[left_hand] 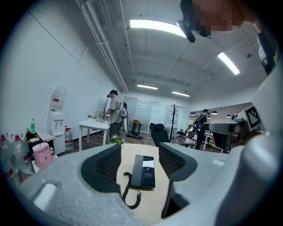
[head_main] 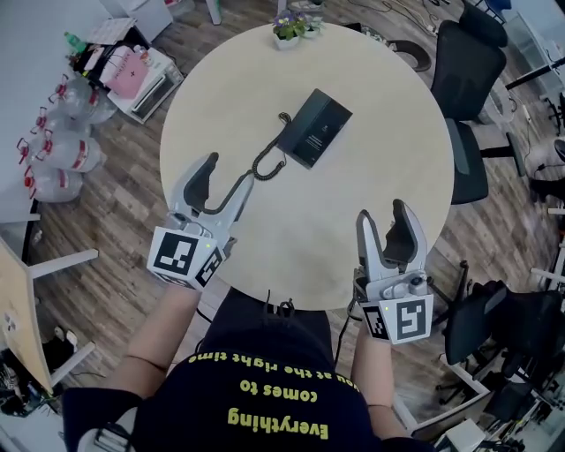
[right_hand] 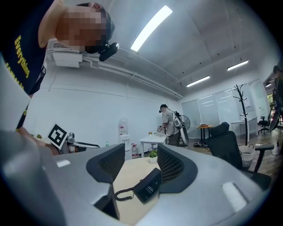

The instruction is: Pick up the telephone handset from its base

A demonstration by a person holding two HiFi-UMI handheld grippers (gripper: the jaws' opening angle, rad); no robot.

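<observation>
A black telephone [head_main: 320, 127] lies on the round beige table [head_main: 388, 132], its handset [head_main: 297, 121] resting on the base's left side. A coiled cord [head_main: 267, 158] trails from it toward me. My left gripper [head_main: 228, 170] is open just short of the cord, with nothing between its jaws. My right gripper [head_main: 382, 212] is open and empty over the table's near right edge. In the left gripper view the telephone [left_hand: 144, 171] shows between the jaws of the left gripper [left_hand: 139, 159], still ahead. The right gripper view shows the telephone [right_hand: 148, 185] ahead of the right gripper [right_hand: 140, 161].
A small flower pot [head_main: 289, 26] stands at the table's far edge. Black office chairs [head_main: 463, 97] sit to the right of the table. Water bottles [head_main: 62, 150] and boxes crowd the floor at left. A person stands at a white table [left_hand: 95, 125] far behind.
</observation>
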